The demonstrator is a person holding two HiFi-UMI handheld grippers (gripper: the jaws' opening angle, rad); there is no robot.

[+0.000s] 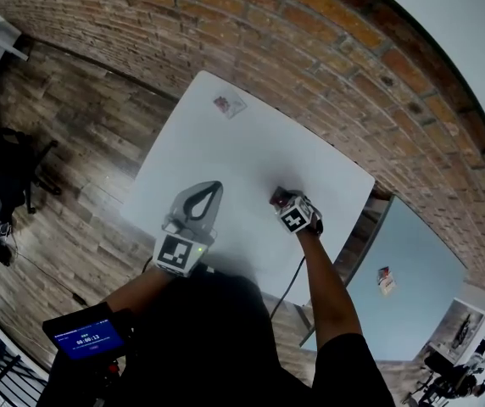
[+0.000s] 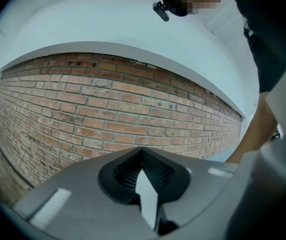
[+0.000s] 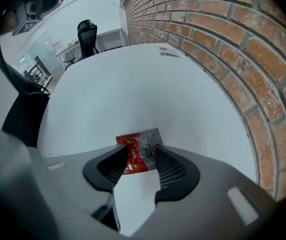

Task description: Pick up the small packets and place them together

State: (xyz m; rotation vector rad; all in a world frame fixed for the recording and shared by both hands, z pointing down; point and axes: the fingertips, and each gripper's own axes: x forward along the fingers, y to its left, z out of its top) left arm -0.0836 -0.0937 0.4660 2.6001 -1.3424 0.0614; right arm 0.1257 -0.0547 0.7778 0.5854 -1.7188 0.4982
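Note:
A small red and grey packet (image 3: 139,149) lies on the white table (image 1: 225,155), near its right edge. My right gripper (image 3: 136,156) is low over the table, open, with its fingertips on either side of the packet; in the head view the right gripper (image 1: 282,200) has the packet (image 1: 276,196) at its tip. A second small packet (image 1: 229,103) rests near the table's far corner, also seen as the second packet (image 3: 169,52) in the right gripper view. My left gripper (image 1: 211,188) hovers over the table's near left part, shut and empty; the left gripper (image 2: 142,155) points at the brick wall.
A brick wall (image 1: 327,66) runs along the far side of the table. A second, bluish table (image 1: 412,261) at the right carries another small packet (image 1: 386,279). A black chair (image 3: 86,36) stands beyond the table. Wood floor (image 1: 73,159) lies to the left.

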